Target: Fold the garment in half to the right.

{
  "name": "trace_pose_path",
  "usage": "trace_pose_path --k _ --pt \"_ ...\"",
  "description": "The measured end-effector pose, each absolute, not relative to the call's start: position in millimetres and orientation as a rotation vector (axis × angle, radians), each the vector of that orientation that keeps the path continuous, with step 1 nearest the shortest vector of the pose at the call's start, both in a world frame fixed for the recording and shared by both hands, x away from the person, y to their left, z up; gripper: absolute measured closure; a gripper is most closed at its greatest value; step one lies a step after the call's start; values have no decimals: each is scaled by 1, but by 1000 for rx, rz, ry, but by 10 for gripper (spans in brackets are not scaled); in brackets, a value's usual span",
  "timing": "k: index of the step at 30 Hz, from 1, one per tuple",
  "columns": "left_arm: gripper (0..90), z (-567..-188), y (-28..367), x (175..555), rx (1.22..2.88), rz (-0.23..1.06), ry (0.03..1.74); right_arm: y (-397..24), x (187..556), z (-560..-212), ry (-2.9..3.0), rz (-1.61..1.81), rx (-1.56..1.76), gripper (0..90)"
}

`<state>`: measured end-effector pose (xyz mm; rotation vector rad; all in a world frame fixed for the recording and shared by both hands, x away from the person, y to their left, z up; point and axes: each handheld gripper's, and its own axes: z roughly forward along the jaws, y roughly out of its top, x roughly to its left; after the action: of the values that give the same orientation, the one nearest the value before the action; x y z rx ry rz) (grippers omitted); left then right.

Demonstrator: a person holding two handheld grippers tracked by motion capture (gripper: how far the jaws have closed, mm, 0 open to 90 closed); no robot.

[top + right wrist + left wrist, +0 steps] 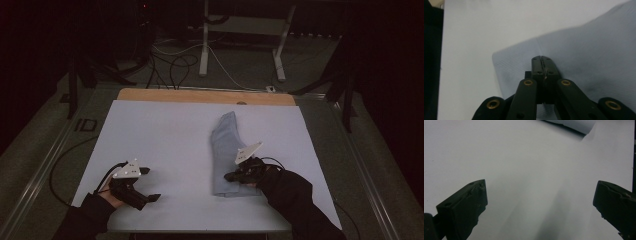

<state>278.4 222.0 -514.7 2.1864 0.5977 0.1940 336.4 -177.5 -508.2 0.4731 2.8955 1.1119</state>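
Pressing: right gripper (541, 58) jaws fully together, tips on the pale blue cloth (227, 152), no fold visibly pinched.
Cloth axis: runs away from the person, near end under that gripper.
Left gripper (142, 184): wide open, empty, well apart on the white sheet (160, 135).

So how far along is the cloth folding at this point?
Done: the pale blue cloth already lies folded into a narrow strip on the white sheet. In hand: the right gripper is over the strip's near end with its fingers pressed together; whether fabric is pinched between them can't be told. The left gripper hangs open, apart from the cloth. Left: probably another fold, shortening the strip.
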Motion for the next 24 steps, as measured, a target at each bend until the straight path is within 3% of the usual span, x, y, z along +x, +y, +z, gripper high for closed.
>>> trace_pose_path --k 24 --pt "4 -515 222 278 2184 188 598 -184 310 -523 3005 1119 334 900"
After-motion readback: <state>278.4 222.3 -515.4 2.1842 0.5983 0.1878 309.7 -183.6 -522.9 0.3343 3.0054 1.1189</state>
